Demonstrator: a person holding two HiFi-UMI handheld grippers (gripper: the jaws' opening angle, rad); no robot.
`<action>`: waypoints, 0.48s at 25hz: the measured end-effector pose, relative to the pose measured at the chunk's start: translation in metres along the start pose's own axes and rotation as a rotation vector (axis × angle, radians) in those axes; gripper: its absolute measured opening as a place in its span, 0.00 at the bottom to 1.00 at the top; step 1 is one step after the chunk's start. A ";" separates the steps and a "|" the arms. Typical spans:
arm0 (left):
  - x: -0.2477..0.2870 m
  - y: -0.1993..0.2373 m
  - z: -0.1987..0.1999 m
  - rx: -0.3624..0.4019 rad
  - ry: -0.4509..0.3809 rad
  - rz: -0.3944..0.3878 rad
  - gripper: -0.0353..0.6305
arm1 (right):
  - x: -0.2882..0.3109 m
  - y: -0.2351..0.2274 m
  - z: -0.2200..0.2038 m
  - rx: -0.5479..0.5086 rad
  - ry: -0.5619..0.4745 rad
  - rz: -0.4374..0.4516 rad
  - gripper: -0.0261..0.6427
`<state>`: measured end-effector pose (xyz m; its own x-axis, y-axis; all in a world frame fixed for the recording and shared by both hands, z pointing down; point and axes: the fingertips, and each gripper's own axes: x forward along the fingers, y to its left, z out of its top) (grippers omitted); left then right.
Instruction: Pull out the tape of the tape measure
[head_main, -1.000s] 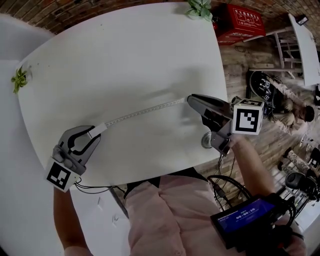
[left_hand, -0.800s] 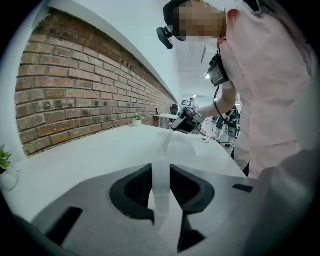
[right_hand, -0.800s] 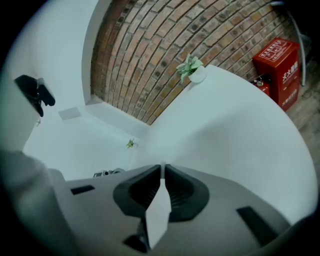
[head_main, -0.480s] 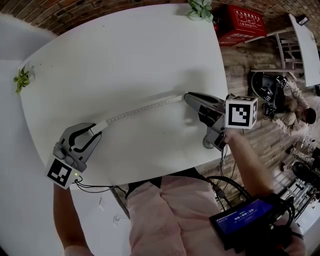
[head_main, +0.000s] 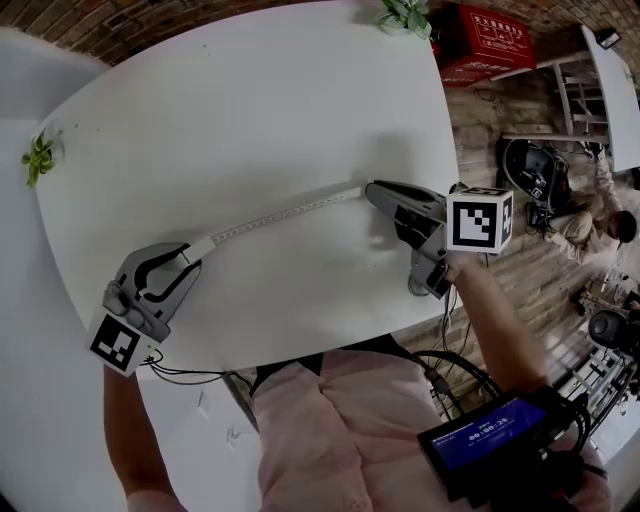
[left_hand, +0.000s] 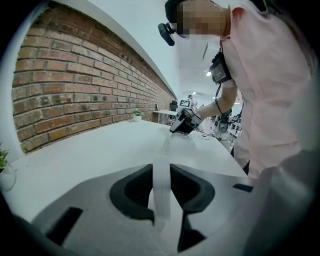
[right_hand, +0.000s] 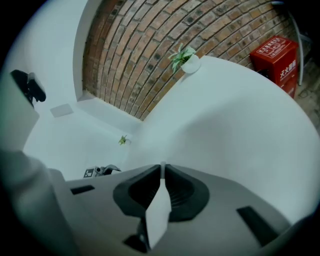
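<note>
1. looking at a long thin white measuring tape (head_main: 285, 213) pulled out straight across the white rounded table (head_main: 250, 100), strung between the two grippers. can't tell whether lying on the top or just above it.
2. got the left gripper (left_hand: 161, 167) clamped narrow on a flat white piece (head_main: 199, 247) at the tape's lower-left end. only seen edge-on in the left gripper view, so can't tell whether case or just more band.
3. got the right gripper (right_hand: 163, 169) nearly closed, pinching the tape's other end. can see a white tab flaring out behind the jaws, very tip buried between the pads.
4. can't read the tape's markings, way too small from the head view.
5. losing the left forearm (head_main: 125, 420) at the bottom edge.
</note>
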<state>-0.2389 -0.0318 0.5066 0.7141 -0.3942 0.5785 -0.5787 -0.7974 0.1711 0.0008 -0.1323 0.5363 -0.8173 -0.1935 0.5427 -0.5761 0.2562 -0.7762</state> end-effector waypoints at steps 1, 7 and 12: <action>0.001 0.000 0.000 -0.002 0.001 0.000 0.21 | 0.000 -0.001 0.000 0.002 0.002 -0.003 0.09; 0.003 0.008 -0.006 -0.025 0.016 0.007 0.21 | 0.009 0.001 -0.005 0.049 0.030 0.016 0.11; 0.001 0.018 -0.005 -0.106 -0.034 0.021 0.55 | 0.007 0.011 0.013 0.024 -0.043 0.036 0.41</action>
<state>-0.2509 -0.0442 0.5144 0.7131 -0.4270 0.5560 -0.6310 -0.7365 0.2437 -0.0112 -0.1433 0.5273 -0.8361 -0.2249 0.5003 -0.5452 0.2411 -0.8029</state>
